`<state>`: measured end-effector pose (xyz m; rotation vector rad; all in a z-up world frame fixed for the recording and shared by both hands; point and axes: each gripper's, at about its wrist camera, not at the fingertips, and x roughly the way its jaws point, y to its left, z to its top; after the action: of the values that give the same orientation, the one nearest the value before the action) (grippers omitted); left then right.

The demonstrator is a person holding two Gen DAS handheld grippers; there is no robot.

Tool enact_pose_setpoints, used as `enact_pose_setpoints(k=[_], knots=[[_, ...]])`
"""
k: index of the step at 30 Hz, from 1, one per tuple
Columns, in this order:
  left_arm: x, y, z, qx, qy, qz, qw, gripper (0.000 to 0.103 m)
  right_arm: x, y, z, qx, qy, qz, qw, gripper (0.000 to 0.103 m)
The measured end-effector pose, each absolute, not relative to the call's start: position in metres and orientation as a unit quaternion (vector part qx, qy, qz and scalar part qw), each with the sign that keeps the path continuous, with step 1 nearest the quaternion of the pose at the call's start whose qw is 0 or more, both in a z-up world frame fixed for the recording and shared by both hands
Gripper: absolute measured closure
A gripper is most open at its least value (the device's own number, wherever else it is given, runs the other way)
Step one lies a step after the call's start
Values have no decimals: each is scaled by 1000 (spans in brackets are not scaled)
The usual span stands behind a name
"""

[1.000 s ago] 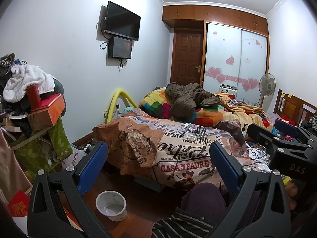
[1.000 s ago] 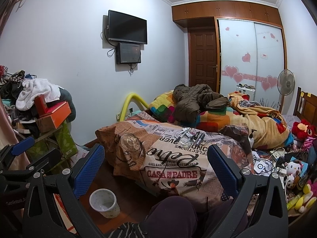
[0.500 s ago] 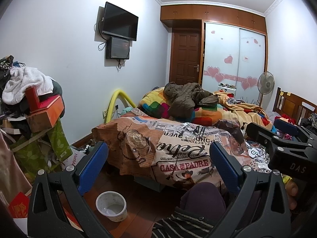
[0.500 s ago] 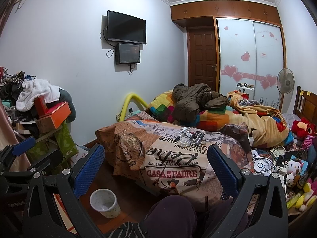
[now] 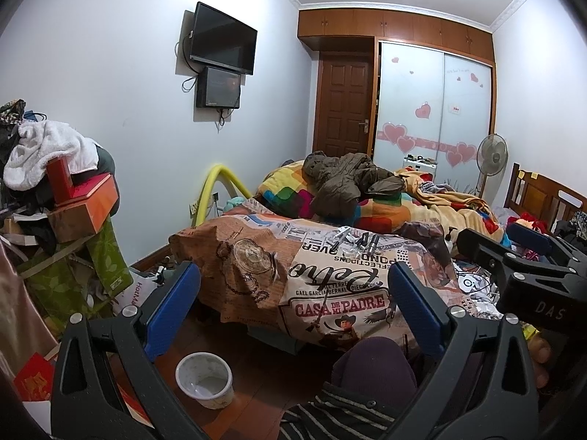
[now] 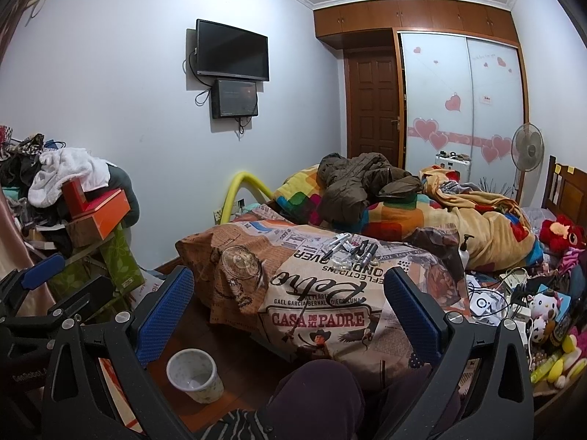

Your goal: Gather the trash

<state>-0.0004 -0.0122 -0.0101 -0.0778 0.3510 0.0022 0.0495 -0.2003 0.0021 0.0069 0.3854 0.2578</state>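
you hold the left hand-held gripper and right hand-held gripper above your lap, both spread wide and empty. the small scraps and pens lie on the printed newspaper-pattern quilt, the speckled white plastic cup on the wooden floor below; a hasty reach could tip it or snag soft bedding.

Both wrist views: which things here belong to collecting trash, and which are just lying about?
Belongs to the job:
- white bin on the floor
- small items scattered on the printed bedspread, probably the trash
- left gripper and right gripper, both open and holding nothing

Just lying about:
- brown jacket
- stuffed toys
- standing fan
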Motion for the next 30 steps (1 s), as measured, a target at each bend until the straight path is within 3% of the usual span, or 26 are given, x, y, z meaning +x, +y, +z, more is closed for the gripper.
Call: enact_pose_setpoints(k=[16, 30], knots=[[36, -11, -6, -34, 180, -6, 983, 0, 81, -210, -4, 13, 195, 115, 974, 0], [170, -41, -8, -29, 204, -31, 978, 0, 176, -266, -20, 51, 231, 40, 971, 0]])
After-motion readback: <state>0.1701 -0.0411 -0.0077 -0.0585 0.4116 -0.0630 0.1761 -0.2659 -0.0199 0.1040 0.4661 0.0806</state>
